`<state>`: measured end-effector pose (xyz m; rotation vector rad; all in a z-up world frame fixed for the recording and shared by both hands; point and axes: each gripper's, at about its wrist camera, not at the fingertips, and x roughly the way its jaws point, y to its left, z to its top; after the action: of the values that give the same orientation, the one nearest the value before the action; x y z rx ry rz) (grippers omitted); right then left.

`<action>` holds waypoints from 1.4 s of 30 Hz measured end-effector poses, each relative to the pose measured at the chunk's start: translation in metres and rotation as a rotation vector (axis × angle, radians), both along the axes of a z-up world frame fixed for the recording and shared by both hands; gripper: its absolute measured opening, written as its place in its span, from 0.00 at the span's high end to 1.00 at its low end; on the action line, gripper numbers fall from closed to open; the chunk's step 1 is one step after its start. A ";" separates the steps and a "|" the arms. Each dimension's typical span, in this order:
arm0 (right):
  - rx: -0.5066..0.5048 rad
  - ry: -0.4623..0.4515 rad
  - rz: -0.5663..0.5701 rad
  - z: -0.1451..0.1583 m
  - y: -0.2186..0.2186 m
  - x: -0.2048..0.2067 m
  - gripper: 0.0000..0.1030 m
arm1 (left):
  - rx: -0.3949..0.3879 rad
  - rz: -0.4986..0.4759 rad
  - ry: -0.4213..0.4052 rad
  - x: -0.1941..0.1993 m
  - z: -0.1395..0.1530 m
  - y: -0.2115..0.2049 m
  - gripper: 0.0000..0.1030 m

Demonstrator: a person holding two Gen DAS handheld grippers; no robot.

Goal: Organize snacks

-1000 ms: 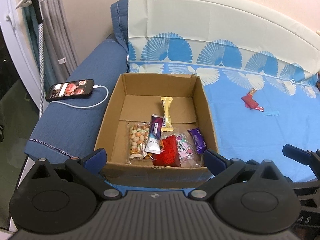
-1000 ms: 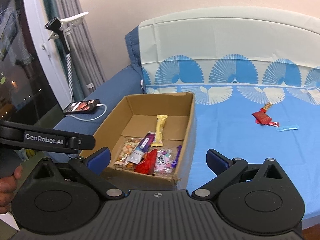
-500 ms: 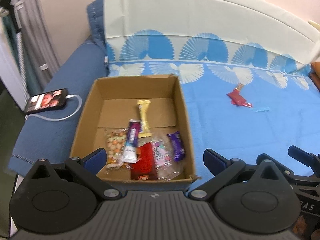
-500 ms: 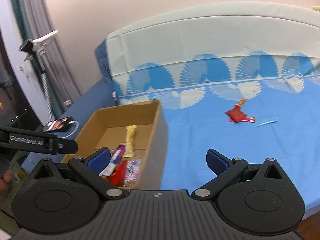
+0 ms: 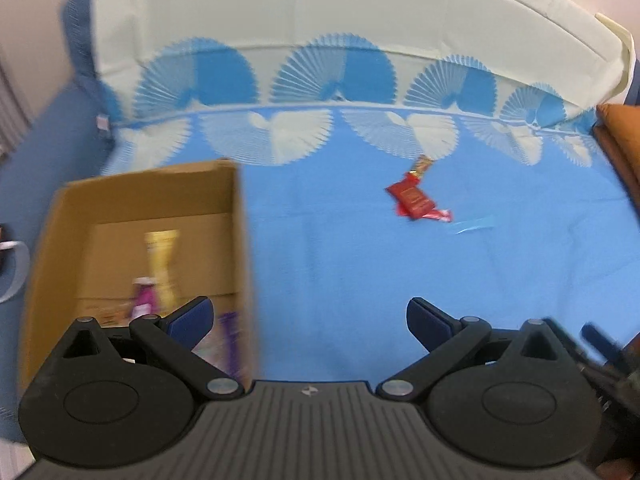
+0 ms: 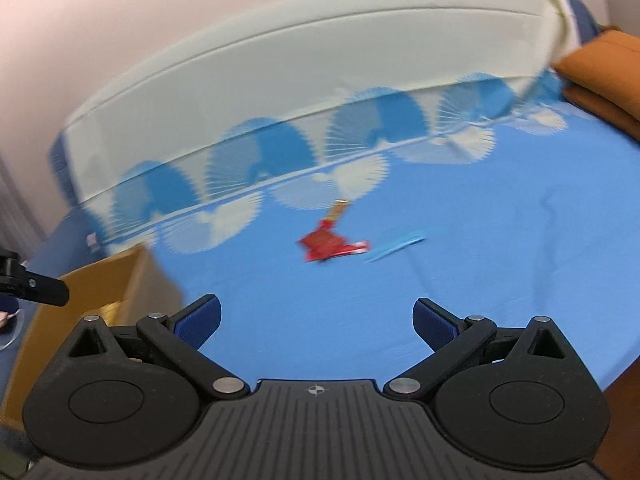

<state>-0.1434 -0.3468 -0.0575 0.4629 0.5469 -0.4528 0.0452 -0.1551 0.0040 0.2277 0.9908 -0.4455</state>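
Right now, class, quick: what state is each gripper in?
Left gripper: open, holding nothing.
Right gripper: open, holding nothing.

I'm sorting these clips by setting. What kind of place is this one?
Probably a home bedroom or living room: a padded seat or bed under a blue cloth with white fan prints, an orange cushion at its end, and a brown cardboard box of snacks on it.

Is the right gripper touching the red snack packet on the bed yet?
Apart. In the right wrist view the right gripper is open and empty, and a broad stretch of bare blue sheet lies between its fingertips and the red snack packet.
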 end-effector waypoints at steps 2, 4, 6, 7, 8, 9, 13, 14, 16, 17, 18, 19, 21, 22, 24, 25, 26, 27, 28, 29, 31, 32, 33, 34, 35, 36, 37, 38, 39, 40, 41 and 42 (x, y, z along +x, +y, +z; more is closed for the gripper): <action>0.023 0.011 -0.037 -0.013 -0.021 0.009 0.01 | -0.011 0.006 0.025 0.022 -0.016 -0.027 0.00; 0.041 0.032 -0.067 -0.028 -0.043 0.022 0.01 | -0.008 0.014 0.050 0.044 -0.035 -0.057 0.00; 0.059 0.053 -0.100 -0.047 -0.064 0.040 0.01 | -0.020 0.010 0.072 0.069 -0.057 -0.087 0.00; 0.071 0.070 -0.119 -0.057 -0.074 0.051 0.01 | -0.022 0.007 0.082 0.079 -0.067 -0.099 0.00; 0.086 0.082 -0.139 -0.066 -0.084 0.060 0.01 | -0.020 0.004 0.096 0.092 -0.079 -0.114 0.00; 0.101 0.088 -0.155 -0.075 -0.093 0.070 0.01 | -0.017 0.002 0.106 0.102 -0.089 -0.127 0.00; 0.118 0.128 -0.215 -0.110 -0.127 0.120 0.01 | -0.027 -0.013 0.190 0.148 -0.136 -0.181 0.00; 0.117 0.133 -0.226 -0.116 -0.134 0.132 0.01 | -0.035 -0.014 0.211 0.157 -0.146 -0.193 0.00; 0.122 0.138 -0.238 -0.131 -0.147 0.155 0.01 | -0.062 -0.030 0.260 0.175 -0.167 -0.216 0.00; 0.129 0.141 -0.246 -0.135 -0.153 0.164 0.01 | -0.068 -0.038 0.287 0.182 -0.176 -0.226 0.00; 0.142 0.147 -0.258 -0.140 -0.158 0.171 0.01 | -0.065 -0.034 0.309 0.189 -0.185 -0.235 0.00; 0.164 0.146 -0.276 -0.146 -0.163 0.179 0.01 | -0.060 -0.023 0.336 0.195 -0.196 -0.245 0.00; 0.186 0.143 -0.293 -0.155 -0.169 0.189 0.00 | -0.028 -0.004 0.390 0.205 -0.216 -0.255 0.00; 0.155 0.149 -0.303 -0.159 -0.167 0.195 0.00 | -0.012 0.019 0.409 0.208 -0.223 -0.256 0.00; 0.073 0.154 -0.285 -0.163 -0.158 0.206 0.00 | -0.026 0.051 0.407 0.210 -0.224 -0.254 0.00; 0.025 0.167 -0.270 -0.167 -0.152 0.211 0.00 | -0.029 0.061 0.412 0.211 -0.223 -0.254 0.00; -0.008 0.176 -0.262 -0.168 -0.150 0.214 0.00 | -0.030 0.062 0.418 0.212 -0.224 -0.253 0.00; -0.039 0.183 -0.256 -0.171 -0.146 0.215 0.00 | -0.032 0.062 0.421 0.212 -0.223 -0.252 0.00; -0.065 0.188 -0.248 -0.172 -0.142 0.215 0.00 | -0.038 0.073 0.418 0.211 -0.222 -0.250 0.04; -0.082 0.195 -0.233 -0.173 -0.141 0.214 0.00 | -0.029 0.096 0.400 0.210 -0.219 -0.247 0.10; -0.122 0.212 -0.237 -0.172 -0.136 0.209 0.17 | 0.023 0.104 0.341 0.206 -0.212 -0.247 0.51; -0.151 0.222 -0.245 -0.170 -0.135 0.205 0.26 | 0.047 0.072 0.300 0.202 -0.208 -0.248 0.54; -0.162 0.214 -0.238 -0.168 -0.133 0.200 0.50 | 0.042 0.050 0.292 0.201 -0.206 -0.246 0.57; -0.156 0.197 -0.223 -0.166 -0.133 0.196 0.71 | 0.032 0.049 0.294 0.200 -0.204 -0.242 0.58; -0.140 0.194 -0.211 -0.164 -0.134 0.192 0.73 | 0.029 0.060 0.295 0.199 -0.203 -0.236 0.58; -0.128 0.194 -0.195 -0.162 -0.134 0.188 0.79 | 0.027 0.066 0.297 0.198 -0.202 -0.231 0.58; -0.117 0.191 -0.183 -0.159 -0.135 0.184 0.84 | 0.018 0.065 0.304 0.195 -0.200 -0.224 0.58; -0.102 0.189 -0.179 -0.157 -0.135 0.180 0.85 | 0.014 0.058 0.304 0.191 -0.196 -0.217 0.58; -0.088 0.191 -0.179 -0.154 -0.134 0.175 0.87 | 0.014 0.047 0.298 0.187 -0.192 -0.212 0.58; -0.081 0.195 -0.181 -0.152 -0.133 0.170 0.87 | 0.014 0.032 0.284 0.181 -0.186 -0.205 0.58; -0.079 0.192 -0.183 -0.149 -0.131 0.163 0.87 | 0.016 0.015 0.267 0.175 -0.180 -0.198 0.58; -0.073 0.188 -0.181 -0.145 -0.128 0.155 0.87 | 0.018 0.001 0.250 0.169 -0.175 -0.192 0.58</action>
<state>0.0121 -0.4751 -0.2030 0.4036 0.6702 -0.6924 0.2143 -0.3470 -0.1710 0.1900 1.2401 -0.4721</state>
